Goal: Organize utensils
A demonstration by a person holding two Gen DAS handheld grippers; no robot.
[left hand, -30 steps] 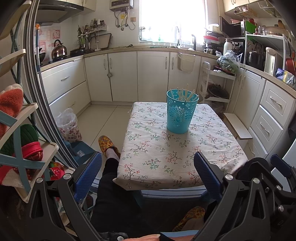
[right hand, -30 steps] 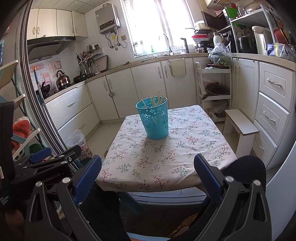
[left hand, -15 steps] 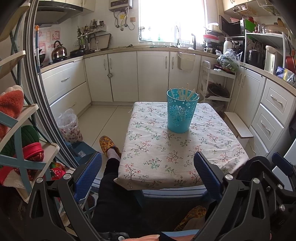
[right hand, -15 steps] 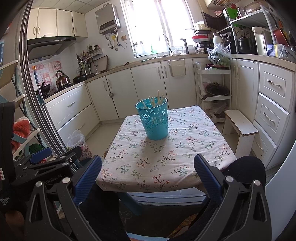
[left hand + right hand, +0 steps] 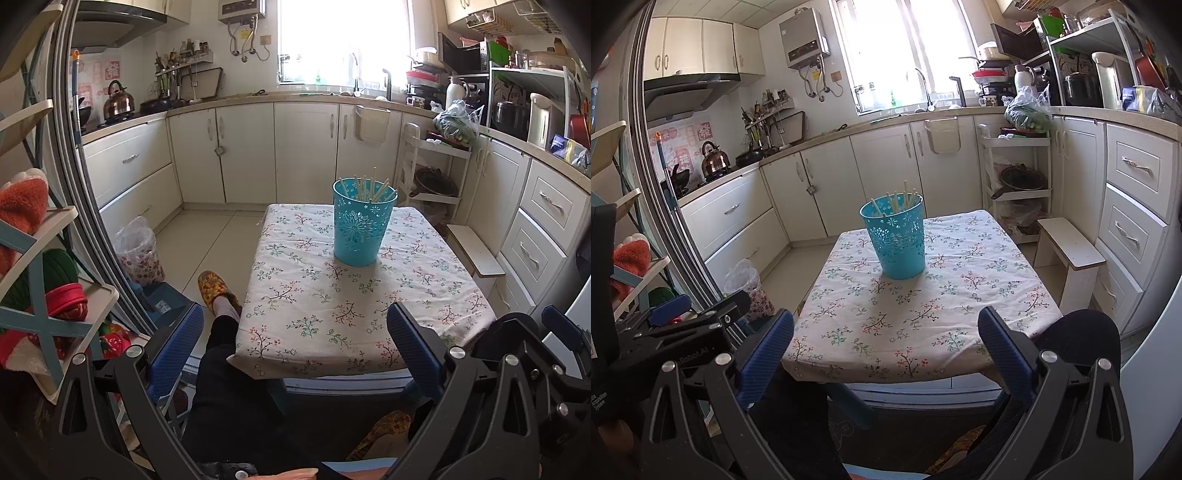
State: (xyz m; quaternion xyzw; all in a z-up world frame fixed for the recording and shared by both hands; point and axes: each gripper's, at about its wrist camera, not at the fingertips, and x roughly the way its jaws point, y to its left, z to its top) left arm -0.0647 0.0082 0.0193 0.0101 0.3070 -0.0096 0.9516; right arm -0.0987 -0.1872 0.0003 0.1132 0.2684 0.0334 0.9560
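Kitchen, floral-cloth tabletop (image 5: 354, 314) ahead. Teal cup (image 5: 364, 221) upright at centre, chopsticks (image 5: 373, 186) standing inside, leaning slightly. Left tool (image 5: 295, 347) and right tool (image 5: 886, 347) both spread wide, empty, near tabletop's front edge; cup straight ahead, roughly equally near each.

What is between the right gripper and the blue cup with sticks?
Only bare flowered tablecloth lies between the open right gripper and the turquoise plastic holder, seen in the right wrist view.
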